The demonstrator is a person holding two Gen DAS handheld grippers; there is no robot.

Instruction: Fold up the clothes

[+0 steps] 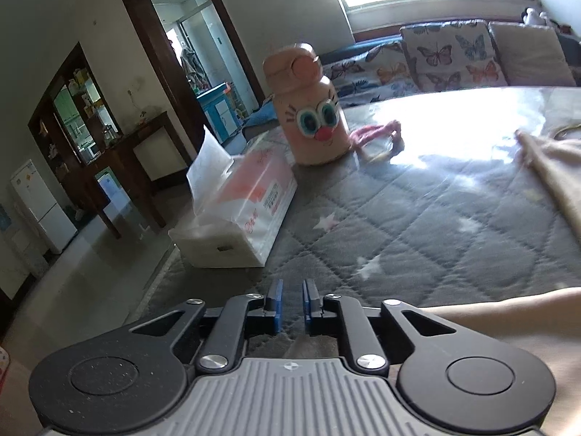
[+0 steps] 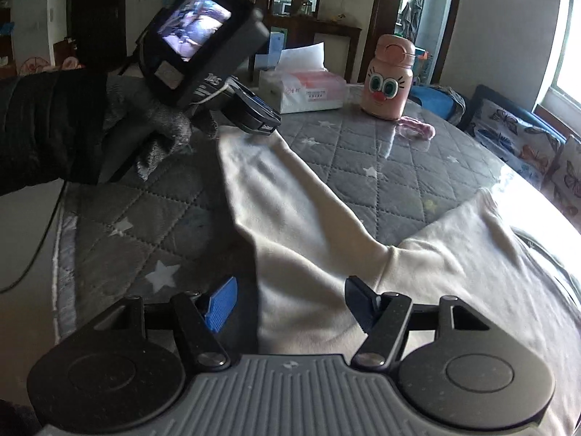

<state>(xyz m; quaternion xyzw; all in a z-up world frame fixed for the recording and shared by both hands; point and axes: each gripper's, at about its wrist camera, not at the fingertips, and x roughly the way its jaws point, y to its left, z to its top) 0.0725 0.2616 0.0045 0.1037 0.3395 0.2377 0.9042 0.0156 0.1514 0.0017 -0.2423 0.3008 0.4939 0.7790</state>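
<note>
A cream long-sleeved garment lies on the grey quilted table cover, one sleeve stretched toward the far left. My right gripper is open, its jaws wide on either side of the sleeve near the shoulder. My left gripper shows in the right wrist view, held by a gloved hand at the sleeve's cuff end; whether it pinches cloth there is hidden. In the left wrist view its jaws stand a narrow gap apart with nothing between them, and the garment lies at the right.
A pink cartoon-face bottle and a tissue pack in a white box stand at the table's far side. A pink hair tie lies beside the bottle. A butterfly-print sofa is to the right.
</note>
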